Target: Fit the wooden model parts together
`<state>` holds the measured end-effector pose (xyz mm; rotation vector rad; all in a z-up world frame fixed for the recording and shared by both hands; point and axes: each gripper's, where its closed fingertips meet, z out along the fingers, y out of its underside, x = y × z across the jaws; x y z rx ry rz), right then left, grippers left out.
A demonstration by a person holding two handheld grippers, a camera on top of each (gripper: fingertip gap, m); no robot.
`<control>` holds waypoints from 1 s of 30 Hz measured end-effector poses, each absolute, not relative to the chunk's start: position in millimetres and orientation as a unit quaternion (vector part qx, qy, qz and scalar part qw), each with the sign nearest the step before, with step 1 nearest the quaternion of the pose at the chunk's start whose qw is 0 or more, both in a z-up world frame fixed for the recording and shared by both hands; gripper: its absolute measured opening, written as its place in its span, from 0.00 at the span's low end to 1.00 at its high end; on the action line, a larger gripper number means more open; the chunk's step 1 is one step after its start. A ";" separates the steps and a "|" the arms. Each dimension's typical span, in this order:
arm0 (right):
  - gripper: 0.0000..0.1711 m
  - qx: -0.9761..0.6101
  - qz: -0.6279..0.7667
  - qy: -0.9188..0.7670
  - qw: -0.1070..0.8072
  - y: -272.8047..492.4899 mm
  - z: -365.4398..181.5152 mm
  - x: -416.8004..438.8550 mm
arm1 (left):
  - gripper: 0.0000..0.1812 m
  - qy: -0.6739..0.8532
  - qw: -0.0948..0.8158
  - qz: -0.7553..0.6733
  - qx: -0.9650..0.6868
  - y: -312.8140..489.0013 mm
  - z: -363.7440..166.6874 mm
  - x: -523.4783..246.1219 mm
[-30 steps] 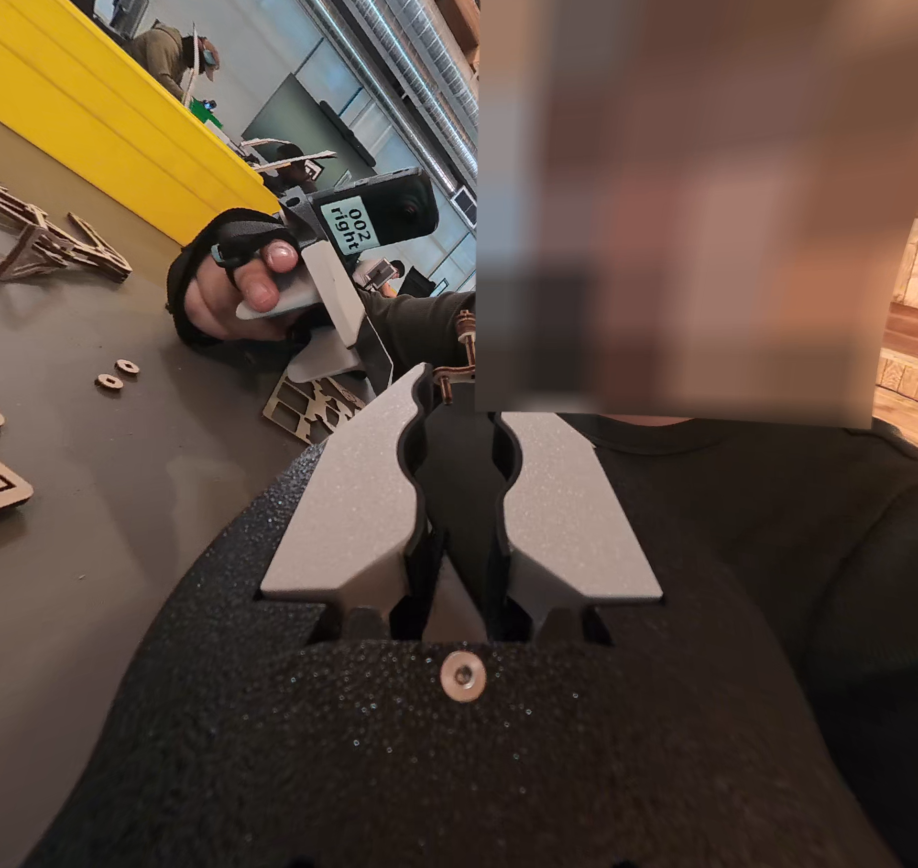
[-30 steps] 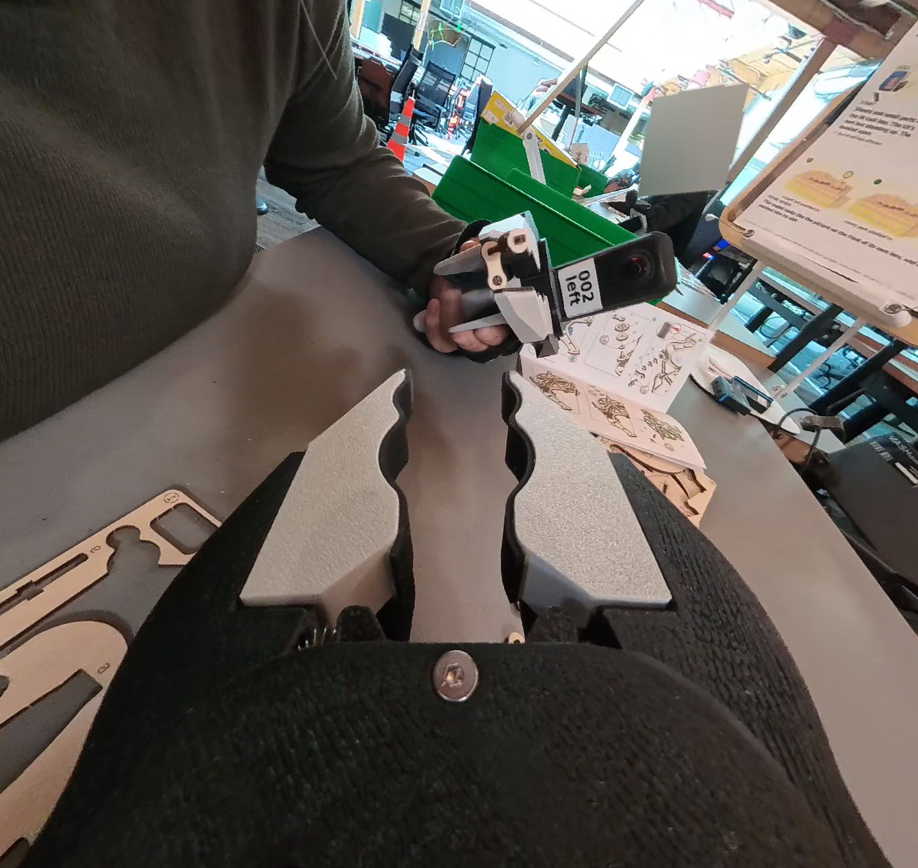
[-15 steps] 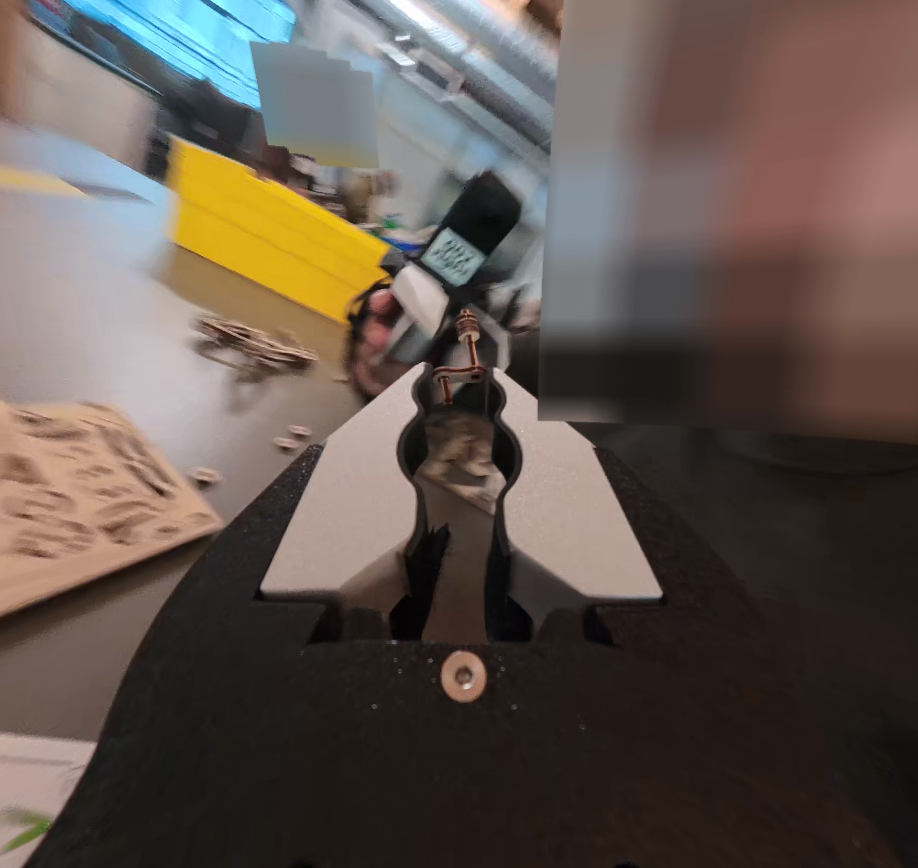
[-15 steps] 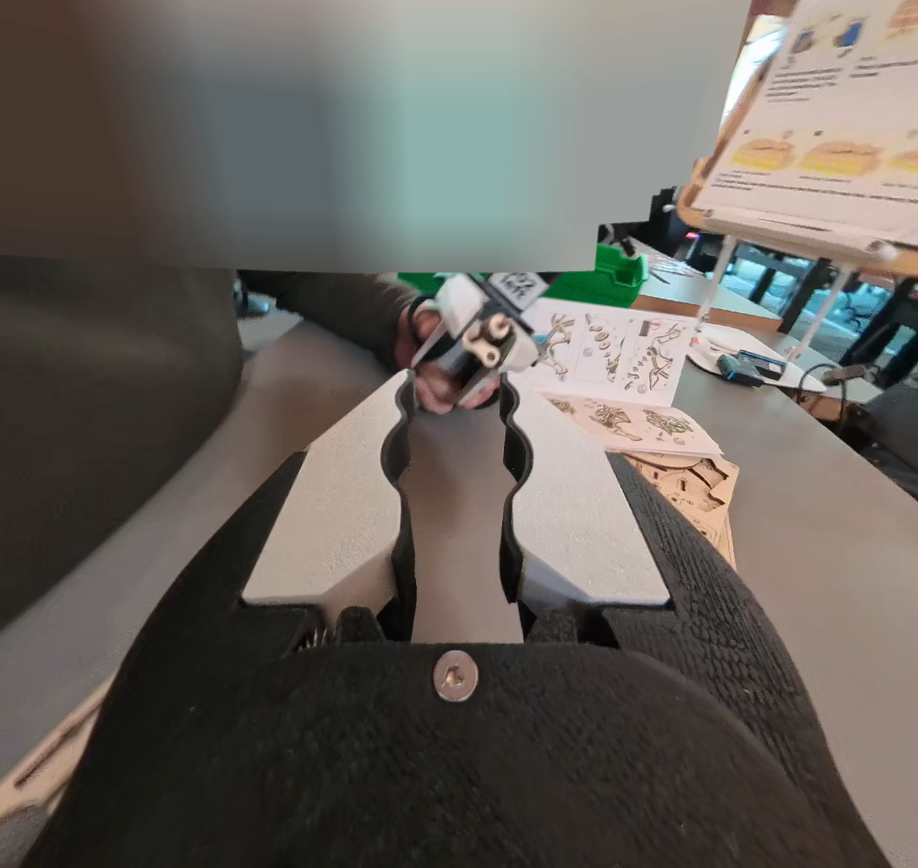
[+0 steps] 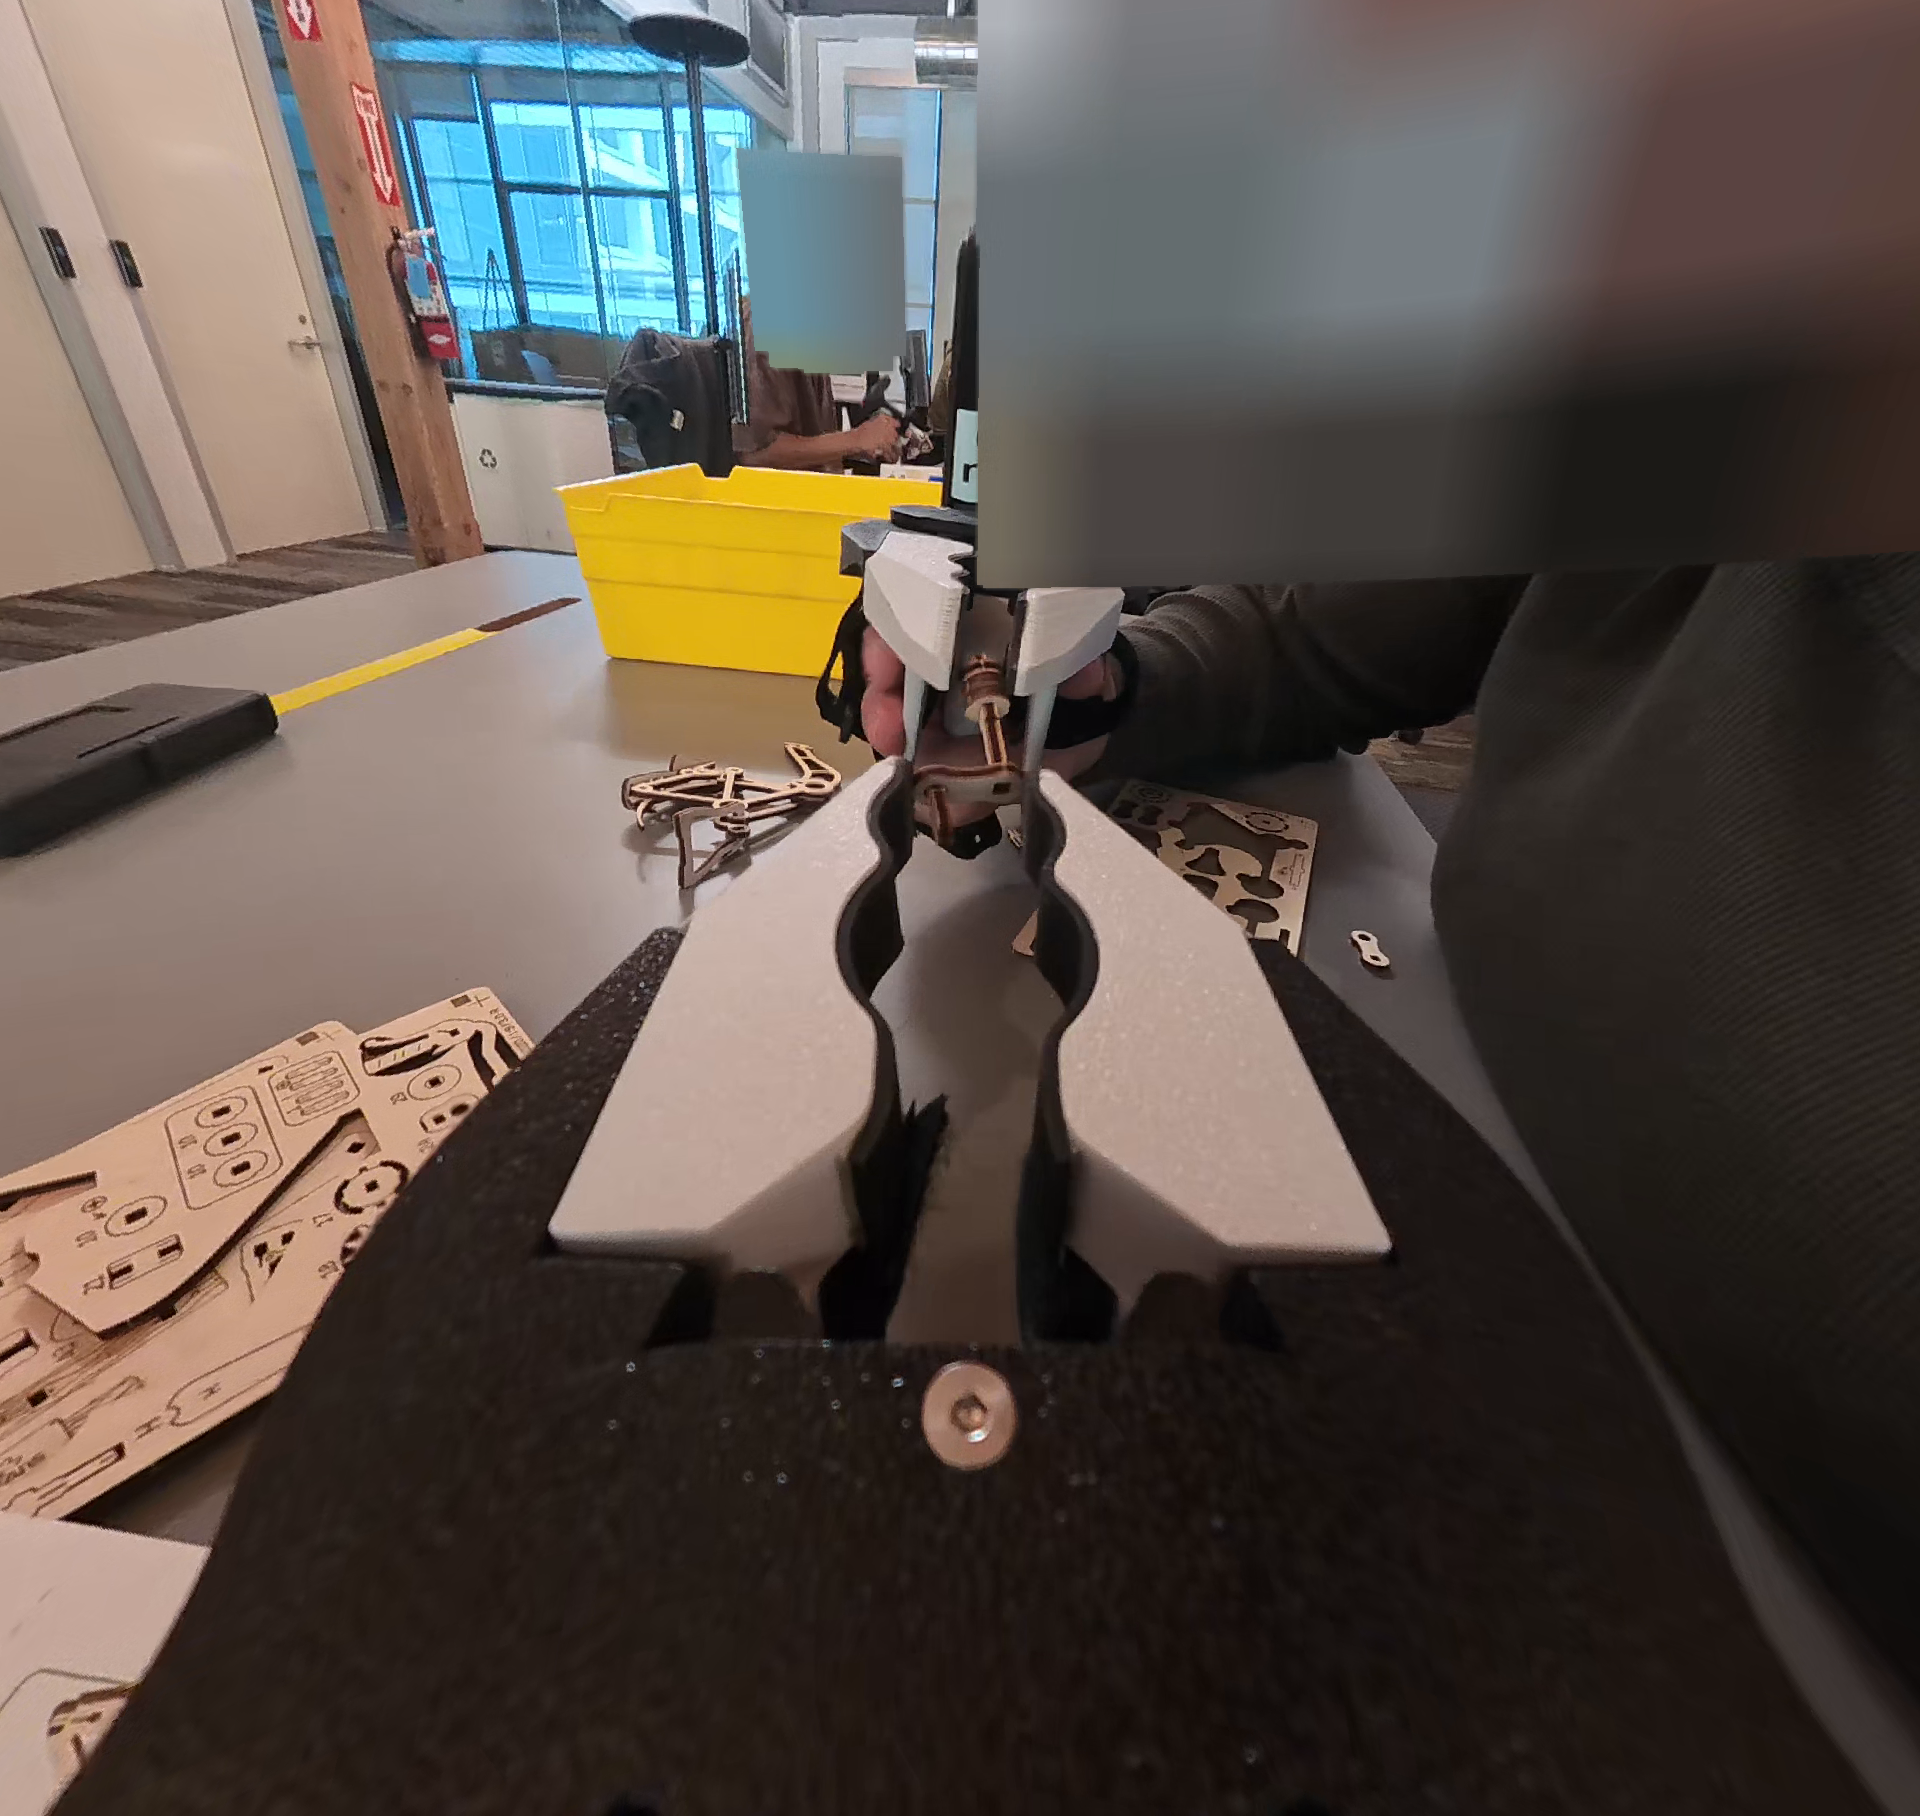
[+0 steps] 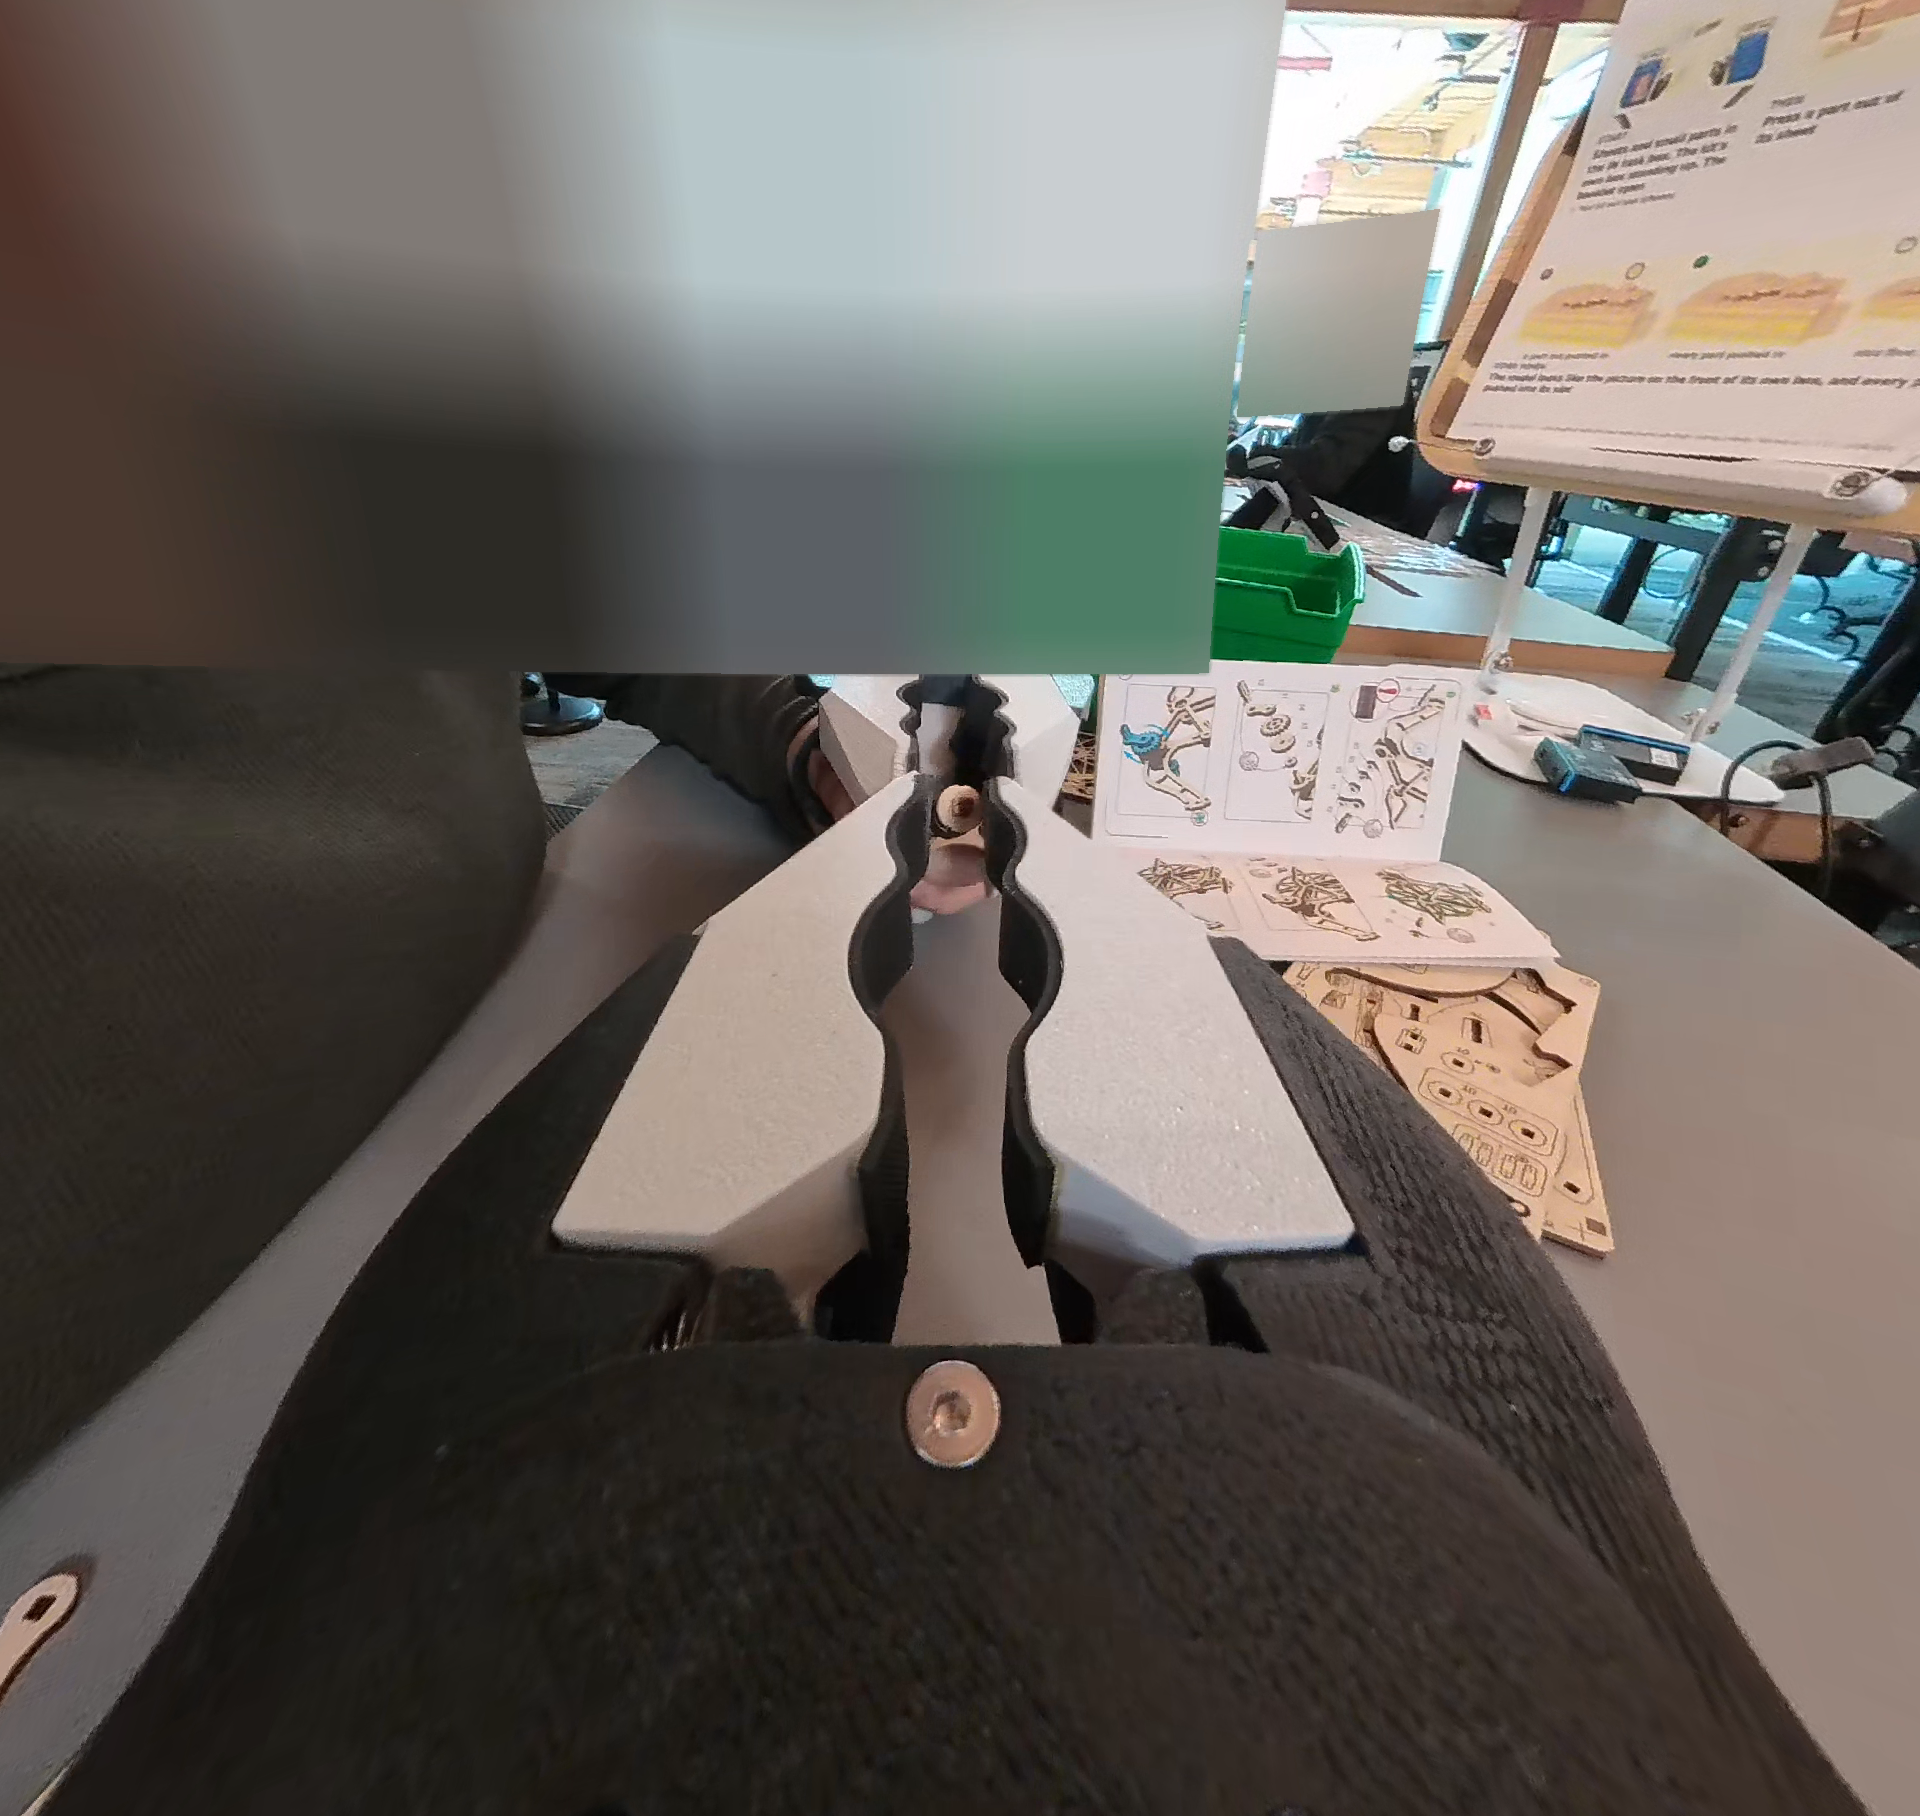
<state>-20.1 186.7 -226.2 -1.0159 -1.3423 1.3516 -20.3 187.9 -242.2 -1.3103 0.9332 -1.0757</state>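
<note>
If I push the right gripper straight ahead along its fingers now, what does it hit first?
Most likely the small wooden axle piece held at the left gripper: its round end sits right between the right gripper fingertips. Depth is hard to judge; it may already be touching.

Two close, opposed wrist views, shared table (image 5: 436, 831).

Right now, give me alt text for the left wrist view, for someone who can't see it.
The left gripper pinches a small wooden part at its fingertips, meeting the right gripper tip to tip above a grey table. Wooden part sheets lie left, a yellow bin behind.
</note>
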 end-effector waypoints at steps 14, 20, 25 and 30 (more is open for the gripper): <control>0.04 -0.422 0.535 -0.568 0.460 188.2 -231.0 -19.8 | 0.10 0.411 0.556 -0.435 -0.577 188.7 -250.1 -17.4; 0.04 -0.489 0.441 -0.644 0.388 206.3 -272.3 -18.4 | 0.27 0.494 0.539 -0.291 -0.617 195.9 -284.6 -13.2; 0.04 -0.510 0.376 -0.698 0.335 210.2 -303.2 -12.1 | 0.34 0.506 0.482 -0.269 -0.663 198.9 -305.9 -7.0; 0.04 -0.518 0.356 -0.719 0.297 203.1 -316.9 -14.0 | 0.25 0.508 0.431 -0.239 -0.706 205.9 -327.0 -3.8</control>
